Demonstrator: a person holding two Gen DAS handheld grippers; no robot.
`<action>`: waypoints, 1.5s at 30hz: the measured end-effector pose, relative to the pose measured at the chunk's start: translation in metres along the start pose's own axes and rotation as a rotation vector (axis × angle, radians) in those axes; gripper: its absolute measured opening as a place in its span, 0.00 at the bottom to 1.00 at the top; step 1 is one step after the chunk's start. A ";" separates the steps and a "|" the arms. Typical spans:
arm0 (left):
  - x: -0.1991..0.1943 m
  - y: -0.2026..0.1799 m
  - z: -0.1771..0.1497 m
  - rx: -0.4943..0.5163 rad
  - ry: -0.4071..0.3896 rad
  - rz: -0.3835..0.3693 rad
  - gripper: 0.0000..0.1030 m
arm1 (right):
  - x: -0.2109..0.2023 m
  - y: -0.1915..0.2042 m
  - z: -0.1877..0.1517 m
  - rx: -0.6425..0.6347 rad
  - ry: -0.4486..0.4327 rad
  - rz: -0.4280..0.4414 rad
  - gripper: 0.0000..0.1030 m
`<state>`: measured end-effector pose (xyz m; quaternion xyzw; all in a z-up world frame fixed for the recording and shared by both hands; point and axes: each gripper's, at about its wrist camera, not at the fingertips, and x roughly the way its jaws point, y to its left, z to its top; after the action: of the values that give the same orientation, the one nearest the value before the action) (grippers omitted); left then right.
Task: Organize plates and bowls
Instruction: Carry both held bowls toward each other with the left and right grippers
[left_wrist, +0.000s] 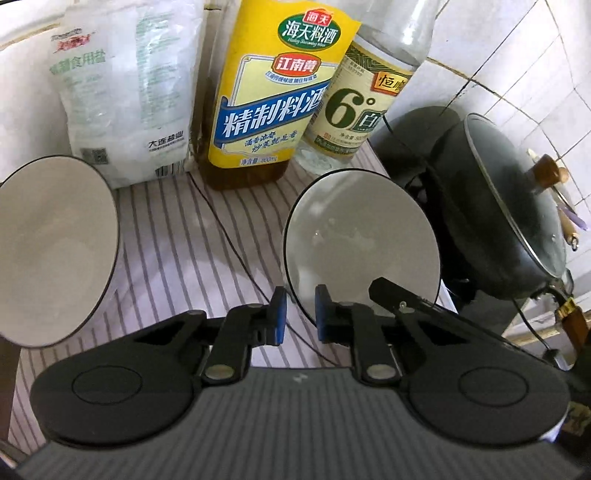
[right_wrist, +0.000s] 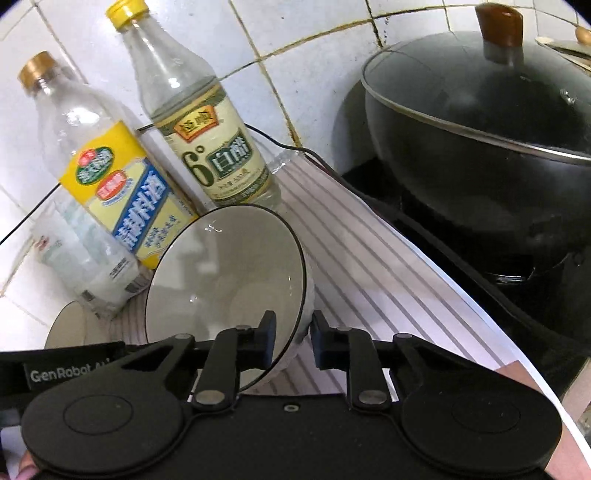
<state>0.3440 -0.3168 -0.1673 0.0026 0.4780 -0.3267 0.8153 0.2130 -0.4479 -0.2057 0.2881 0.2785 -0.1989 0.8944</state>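
Straddling the near rim of the white bowl (right_wrist: 229, 280) beside the vinegar bottle (right_wrist: 207, 140), the right gripper (right_wrist: 293, 341) is seen open, nothing gripped, while the left gripper (left_wrist: 299, 314) is likewise open just in front of it.

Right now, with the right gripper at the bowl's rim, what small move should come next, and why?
Probably close the right gripper on the bowl. Its fingers stand on either side of the rim, one inside and one outside, with a gap showing, so nothing seems gripped yet. Lifting first would likely leave the bowl behind.
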 end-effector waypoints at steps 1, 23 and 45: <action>-0.005 0.000 -0.001 0.000 0.000 0.001 0.14 | -0.003 0.000 -0.001 0.006 0.001 0.009 0.23; -0.140 0.003 -0.049 0.001 -0.039 0.098 0.14 | -0.102 0.040 -0.032 -0.031 0.017 0.224 0.23; -0.183 -0.013 -0.144 0.021 -0.037 0.153 0.14 | -0.154 0.014 -0.097 -0.090 0.097 0.262 0.23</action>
<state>0.1646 -0.1841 -0.0989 0.0417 0.4578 -0.2686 0.8465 0.0648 -0.3462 -0.1717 0.2907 0.2901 -0.0534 0.9102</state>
